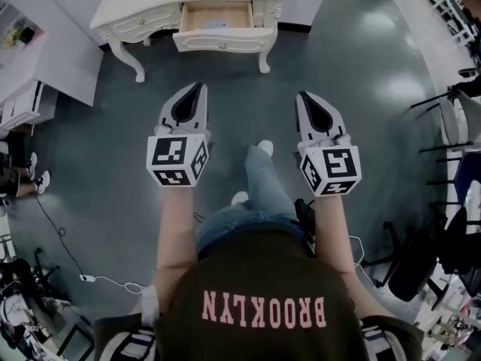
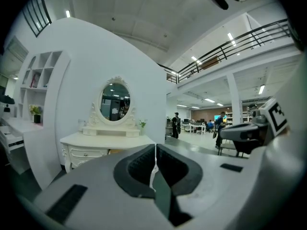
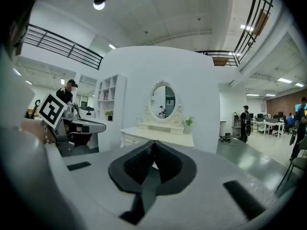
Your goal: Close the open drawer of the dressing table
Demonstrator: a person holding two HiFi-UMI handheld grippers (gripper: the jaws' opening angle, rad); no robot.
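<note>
A white dressing table point(image 1: 150, 10) stands at the top of the head view, its middle drawer point(image 1: 222, 30) pulled out and showing a wooden inside. Both grippers hang in the air well short of it, side by side above the dark floor. My left gripper point(image 1: 200, 86) has its jaws together with nothing between them, and my right gripper point(image 1: 302, 95) is likewise shut and empty. In the left gripper view the table point(image 2: 103, 140) with its oval mirror point(image 2: 115, 101) lies ahead past the left gripper point(image 2: 155, 147). The right gripper view shows the table point(image 3: 156, 135) beyond the right gripper point(image 3: 154, 145).
A white shelf unit point(image 1: 22, 100) stands at the left, with cables point(image 1: 90, 277) on the floor. Chairs point(image 1: 455, 194) crowd the right edge. My own leg and shoe point(image 1: 263, 156) are between the grippers. People stand far off in the open hall point(image 2: 175, 124).
</note>
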